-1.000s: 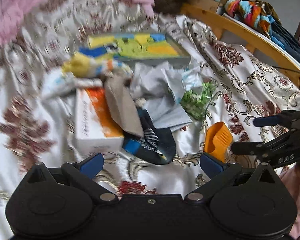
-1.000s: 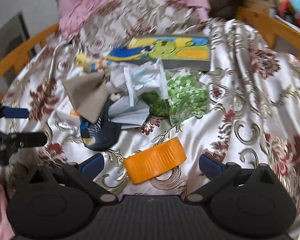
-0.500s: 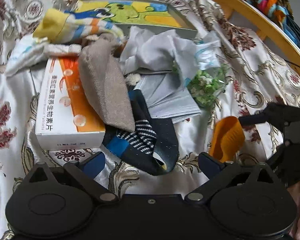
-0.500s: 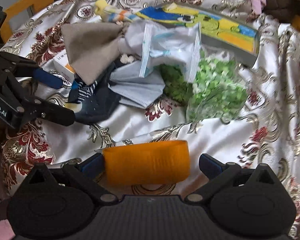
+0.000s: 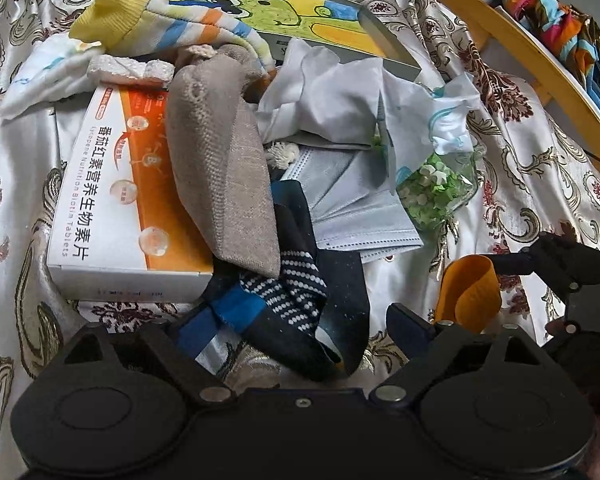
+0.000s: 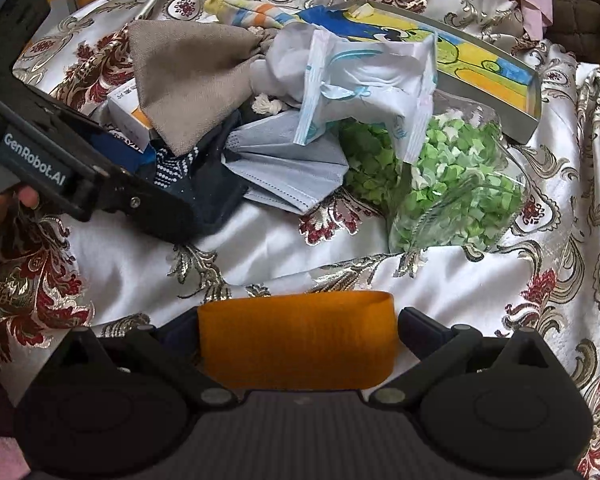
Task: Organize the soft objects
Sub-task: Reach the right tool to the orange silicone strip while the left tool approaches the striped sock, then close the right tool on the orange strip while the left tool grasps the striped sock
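In the left wrist view the left gripper (image 5: pixel 288 320) sits low in the frame with its jaws wide and closing; the toe of a dark navy sock (image 5: pixel 324 292) with white dots and a blue band lies between its fingers, and no pad presses on it. Above the sock, toward the centre, a taupe knitted sock (image 5: pixel 224 168) drapes over a white and orange tablet box (image 5: pixel 112 200) at the left. A yellow-cuffed striped sock (image 5: pixel 156 28) lies at the upper left, partly over a tray with a green cartoon picture (image 5: pixel 300 12). Grey face masks (image 5: pixel 352 204) and a crumpled white wrapper (image 5: pixel 340 96) fill the centre right, with a clear bag of green paper bits (image 5: pixel 436 192) beside them. All of it rests on a shiny cloth with red and gold flowers (image 5: pixel 540 176). In the right wrist view the right gripper (image 6: pixel 296 320) stands at the bottom centre with an orange folded band (image 6: pixel 296 344) between its fingers; the band fills the gap from one finger to the other, but I cannot tell whether the pads squeeze it. At the left edge of that view a person's hand (image 6: pixel 0 208) carries the left gripper.
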